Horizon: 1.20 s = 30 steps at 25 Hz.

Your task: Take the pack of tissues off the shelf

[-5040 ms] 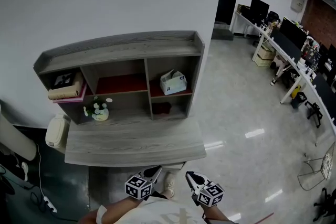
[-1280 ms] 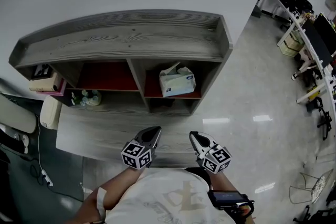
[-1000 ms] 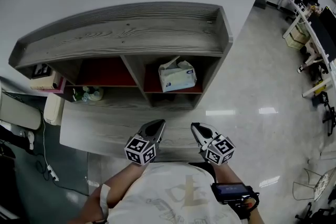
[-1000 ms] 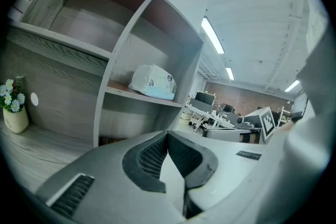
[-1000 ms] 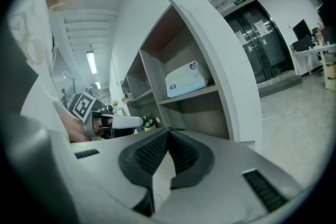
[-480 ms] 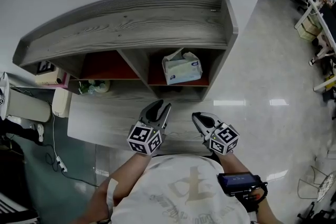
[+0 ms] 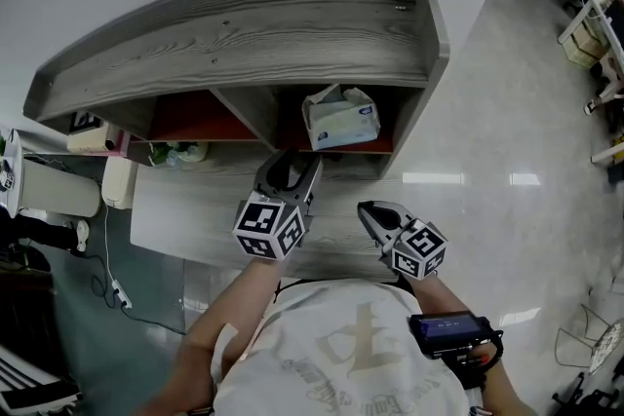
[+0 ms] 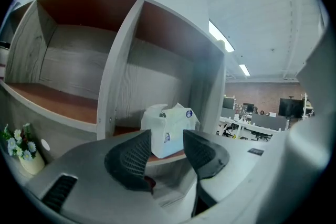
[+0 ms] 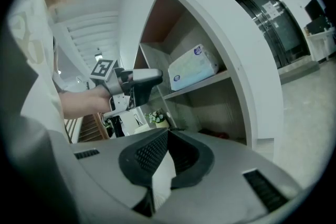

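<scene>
The white pack of tissues (image 7: 341,117) stands in the right upper cubby of the grey wooden shelf (image 7: 244,34). My left gripper (image 7: 291,172) is raised just in front of and below that cubby, apart from the pack. Its jaws are opening and hold nothing. In the left gripper view the pack (image 8: 170,131) shows beyond the gap of the gripper (image 8: 167,144). My right gripper (image 7: 369,211) hangs lower over the desk, shut and empty. The right gripper view (image 9: 167,136) shows the pack (image 9: 193,67) up on its ledge and the left gripper (image 9: 139,81) reaching toward it.
A small flower pot (image 7: 180,153) sits on the desk top (image 7: 195,219) under the middle cubby. Books (image 7: 93,136) fill the far-left cubby. A dark red item (image 9: 218,135) lies in the lower right cubby. Office desks (image 7: 595,5) stand across the shiny floor at right.
The left gripper has risen toward the tissue cubby and its jaws have gone from shut to wide open. The right gripper has stayed low. The shelf now looks closer.
</scene>
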### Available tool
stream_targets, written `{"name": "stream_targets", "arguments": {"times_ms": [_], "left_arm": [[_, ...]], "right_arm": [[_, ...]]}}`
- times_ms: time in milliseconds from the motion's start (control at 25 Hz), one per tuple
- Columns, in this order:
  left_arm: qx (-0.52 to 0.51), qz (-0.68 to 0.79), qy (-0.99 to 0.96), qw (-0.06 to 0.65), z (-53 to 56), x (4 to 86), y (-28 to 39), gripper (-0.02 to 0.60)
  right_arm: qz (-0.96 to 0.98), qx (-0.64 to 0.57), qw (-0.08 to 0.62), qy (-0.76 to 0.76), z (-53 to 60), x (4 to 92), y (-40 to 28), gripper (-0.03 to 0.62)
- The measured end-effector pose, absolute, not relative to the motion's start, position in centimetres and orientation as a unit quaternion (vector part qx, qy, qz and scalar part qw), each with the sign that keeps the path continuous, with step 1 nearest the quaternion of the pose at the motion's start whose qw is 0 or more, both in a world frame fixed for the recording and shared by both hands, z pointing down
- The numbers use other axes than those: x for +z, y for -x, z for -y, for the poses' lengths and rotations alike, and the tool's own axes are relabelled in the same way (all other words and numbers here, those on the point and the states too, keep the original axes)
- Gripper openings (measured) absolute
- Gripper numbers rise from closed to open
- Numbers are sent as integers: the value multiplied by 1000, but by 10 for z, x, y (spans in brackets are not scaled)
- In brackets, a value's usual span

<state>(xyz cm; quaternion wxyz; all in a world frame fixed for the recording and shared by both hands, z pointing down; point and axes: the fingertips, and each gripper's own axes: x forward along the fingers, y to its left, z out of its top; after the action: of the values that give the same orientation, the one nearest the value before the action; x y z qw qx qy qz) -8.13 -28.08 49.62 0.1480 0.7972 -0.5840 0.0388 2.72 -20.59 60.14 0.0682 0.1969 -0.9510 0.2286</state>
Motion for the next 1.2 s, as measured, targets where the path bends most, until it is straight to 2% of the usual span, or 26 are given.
{"name": "stream_targets", "arguments": {"times_ms": [240,640,680,880,1200], "left_arm": [[34,595,-791,136,306,484,83,204],[65,607,-777,156,329,499,84,215],[64,607,-776,158,329,499,84,174],[45,608,-777,158,329,499,83,79],[26,609,-781,134,319,480,92,35]], "right_arm": [[950,234,73,-192,212,605,-30,5],[950,245,84,-175,222,615,-26,5],[950,247,84,-174,223,616,-25,5],[949,250,89,-168,228,619,-23,5],[952,249,84,-155,233,613,-7,5]]}}
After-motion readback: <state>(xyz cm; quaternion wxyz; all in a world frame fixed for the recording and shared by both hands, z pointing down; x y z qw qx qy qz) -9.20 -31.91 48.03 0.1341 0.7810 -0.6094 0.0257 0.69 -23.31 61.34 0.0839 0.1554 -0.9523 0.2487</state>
